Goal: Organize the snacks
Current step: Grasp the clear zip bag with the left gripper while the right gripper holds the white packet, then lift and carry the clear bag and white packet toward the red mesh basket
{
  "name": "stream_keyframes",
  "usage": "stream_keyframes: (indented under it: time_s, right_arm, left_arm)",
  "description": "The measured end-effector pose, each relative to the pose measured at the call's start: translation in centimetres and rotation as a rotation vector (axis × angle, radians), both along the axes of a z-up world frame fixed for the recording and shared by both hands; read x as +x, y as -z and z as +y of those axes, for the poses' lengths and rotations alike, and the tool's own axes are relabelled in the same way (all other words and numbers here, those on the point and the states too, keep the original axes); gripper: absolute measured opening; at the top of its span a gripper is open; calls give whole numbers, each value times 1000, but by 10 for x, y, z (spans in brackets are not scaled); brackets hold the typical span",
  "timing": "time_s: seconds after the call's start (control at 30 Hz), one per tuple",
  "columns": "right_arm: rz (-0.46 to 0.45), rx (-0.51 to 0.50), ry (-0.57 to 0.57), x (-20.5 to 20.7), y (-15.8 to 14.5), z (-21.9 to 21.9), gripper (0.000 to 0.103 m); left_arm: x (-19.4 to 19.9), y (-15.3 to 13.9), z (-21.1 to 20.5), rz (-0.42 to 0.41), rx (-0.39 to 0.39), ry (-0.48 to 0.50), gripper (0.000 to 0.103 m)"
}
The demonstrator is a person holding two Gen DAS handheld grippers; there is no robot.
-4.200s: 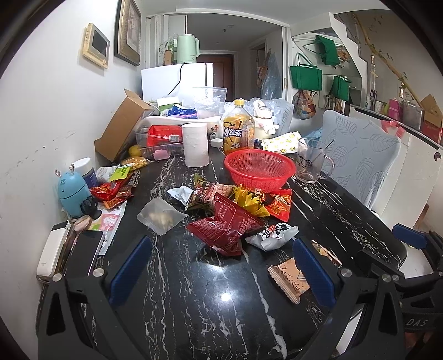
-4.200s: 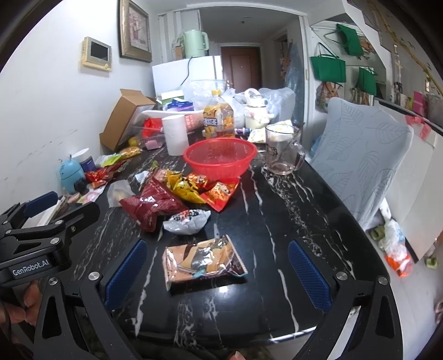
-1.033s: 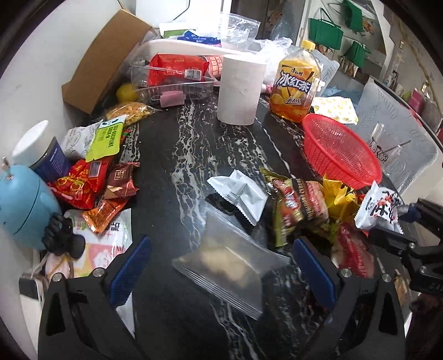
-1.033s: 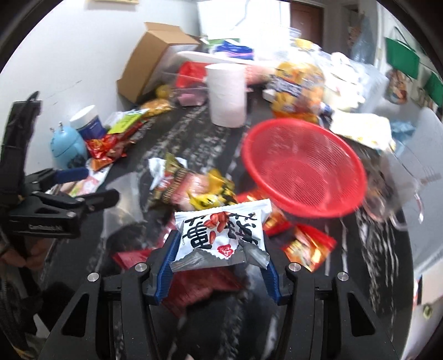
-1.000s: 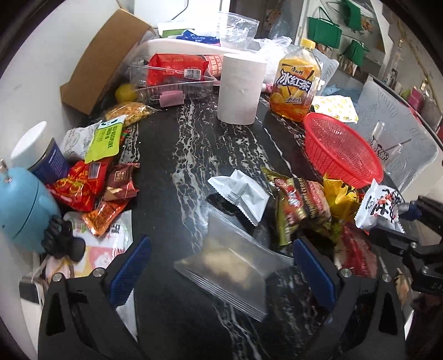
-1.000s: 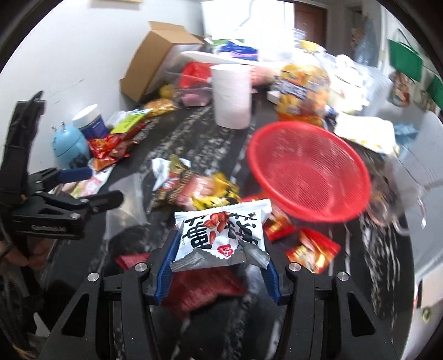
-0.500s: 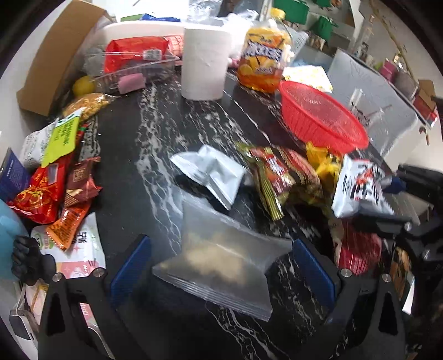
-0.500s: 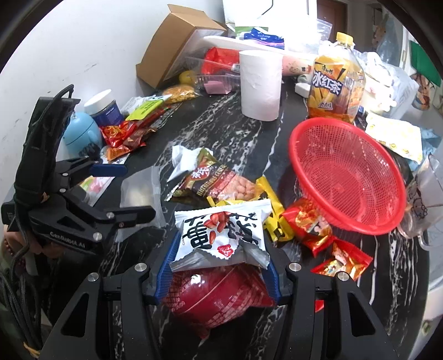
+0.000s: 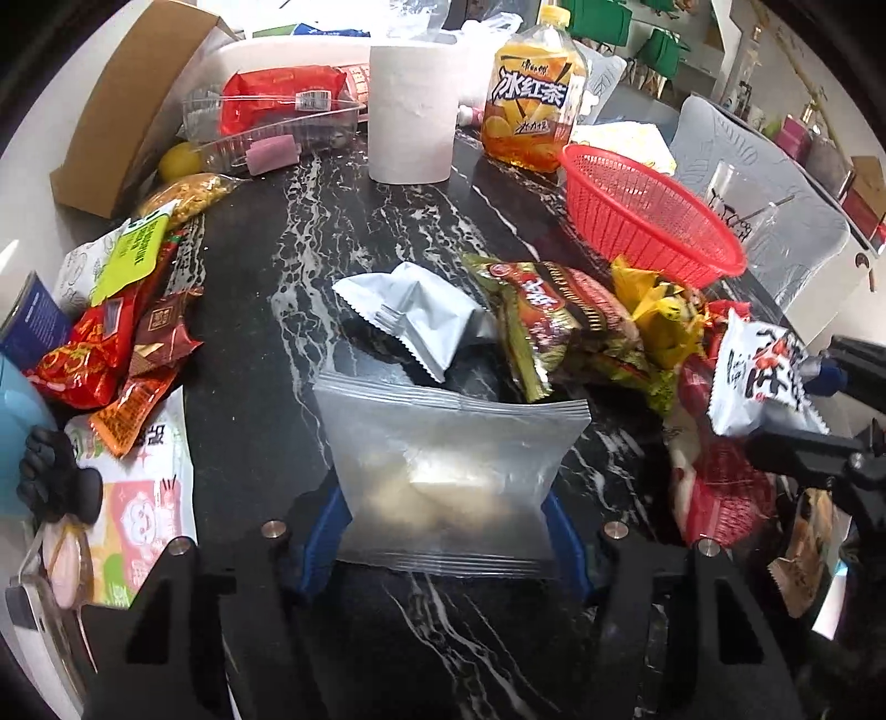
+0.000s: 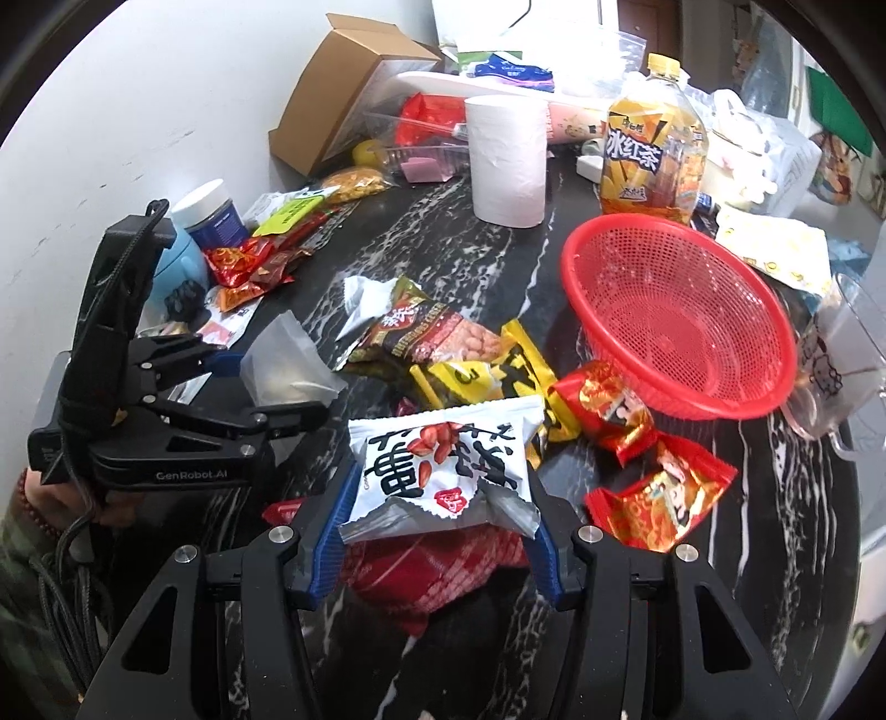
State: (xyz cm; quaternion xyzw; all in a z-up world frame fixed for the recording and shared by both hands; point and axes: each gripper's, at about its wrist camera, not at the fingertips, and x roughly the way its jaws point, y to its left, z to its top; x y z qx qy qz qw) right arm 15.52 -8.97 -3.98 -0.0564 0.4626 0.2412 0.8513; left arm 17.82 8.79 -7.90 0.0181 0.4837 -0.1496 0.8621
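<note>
Left gripper (image 9: 451,515): jaws just closed in, now squeezed on the clear bag (image 9: 448,471) low over the black counter (image 9: 354,221). Right gripper (image 10: 437,518): jaws tight on the white peanut packet (image 10: 443,459), held up above the red packet (image 10: 437,576). Red basket (image 10: 675,315) near, ahead and to the right, nothing inside.

A black marble table (image 9: 387,232) with white veining fills the room's middle, its left edge set against a plain white wall (image 10: 138,111). Beyond the table's right edge stands a chair in a pale leaf-patterned cover (image 9: 775,183), and green bags (image 9: 656,50) hang on the far wall past the table's far edge.
</note>
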Motion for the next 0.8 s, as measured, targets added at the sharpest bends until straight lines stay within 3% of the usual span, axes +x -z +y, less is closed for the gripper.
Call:
stream_keyframes:
  time_s: [0.43, 0.8]
  right_arm:
    - [0, 42, 16, -29, -3, -19, 54]
    - [-27, 78, 60, -52, -8, -42, 54]
  left_arm:
    - [-40, -39, -8, -64, -51, -55, 63]
    - [-58, -60, -34, -109, -66, -6, 63]
